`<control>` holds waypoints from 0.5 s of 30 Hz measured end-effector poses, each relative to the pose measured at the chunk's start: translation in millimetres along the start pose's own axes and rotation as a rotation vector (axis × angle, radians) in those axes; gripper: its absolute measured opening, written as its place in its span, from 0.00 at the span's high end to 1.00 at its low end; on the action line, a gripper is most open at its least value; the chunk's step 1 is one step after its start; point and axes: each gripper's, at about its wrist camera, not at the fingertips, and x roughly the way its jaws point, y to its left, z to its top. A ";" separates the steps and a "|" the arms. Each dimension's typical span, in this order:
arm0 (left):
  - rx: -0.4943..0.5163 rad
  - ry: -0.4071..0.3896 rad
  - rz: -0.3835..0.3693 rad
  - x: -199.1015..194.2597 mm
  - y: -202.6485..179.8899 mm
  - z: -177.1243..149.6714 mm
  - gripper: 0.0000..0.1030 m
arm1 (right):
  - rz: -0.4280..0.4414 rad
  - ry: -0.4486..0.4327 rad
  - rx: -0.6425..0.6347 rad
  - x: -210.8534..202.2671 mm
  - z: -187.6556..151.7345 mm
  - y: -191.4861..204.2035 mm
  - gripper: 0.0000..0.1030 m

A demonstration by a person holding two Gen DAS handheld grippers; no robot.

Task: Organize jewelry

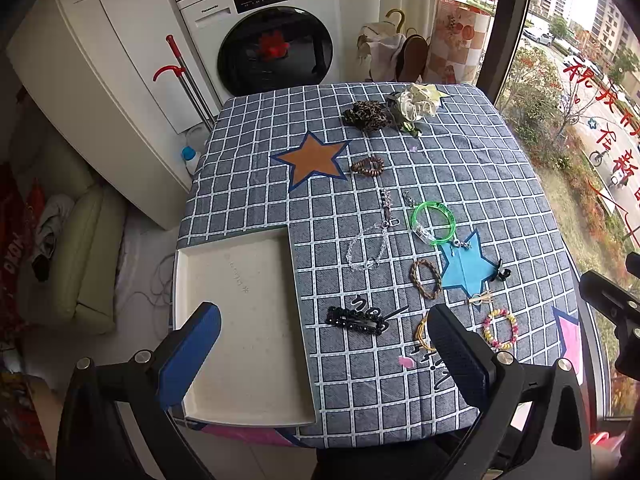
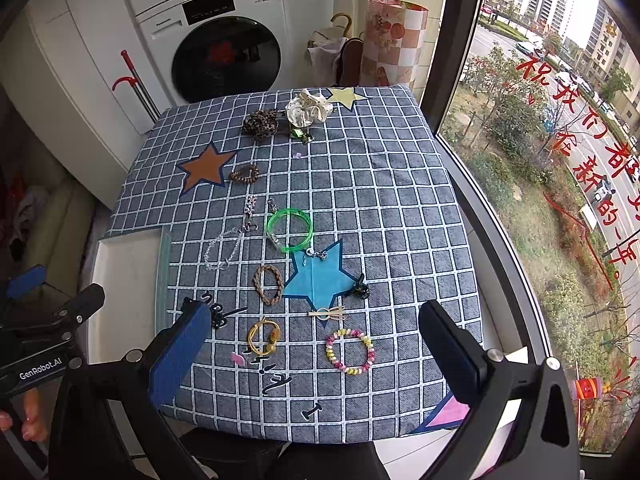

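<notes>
Two claws hang above the near edge of the table, both spread wide and holding nothing. The left claw (image 1: 324, 344) hovers with its blue finger over the white tray (image 1: 224, 248), which lies bare straight below and ahead of it. The black clip (image 1: 357, 321) lies between its fingers, a little ahead, and the yellow ring (image 1: 422, 334) is half hidden behind its dark finger.

The right claw (image 2: 316, 340) frames the yellow ring (image 2: 264, 338) and the bead bracelet (image 2: 350, 351) between its fingers; the braided band (image 2: 268, 284) and green bangle (image 2: 289, 228) lie farther ahead, the clear chain (image 2: 222, 250) ahead and to its left, and the scrunchies (image 2: 308, 110) far off at the back.

None of the jewelry is in the tray yet, so I judge the sorting barely begun.

Trouble I can see coming: the pieces lie flat on soft cloth (image 2: 380, 200), so fingers closing low could pinch the fabric and drag neighbours along. The ring and bracelet lie near each other, and a wide grab might catch both. The thin chain could slip from the pads or trail and snag. The two claws are near each other, so both reaching for the tray at once risks a knock
</notes>
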 end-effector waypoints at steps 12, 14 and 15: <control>0.000 0.001 0.000 1.5 0.7 0.3 0.00 | 0.000 0.000 0.000 -0.2 0.2 -0.1 0.00; 0.001 0.001 0.000 1.4 0.6 0.4 0.00 | 0.000 0.000 0.000 0.1 0.3 0.0 0.00; 0.001 0.001 0.000 1.8 0.9 0.5 0.00 | 0.000 0.000 0.000 0.1 0.3 0.0 0.00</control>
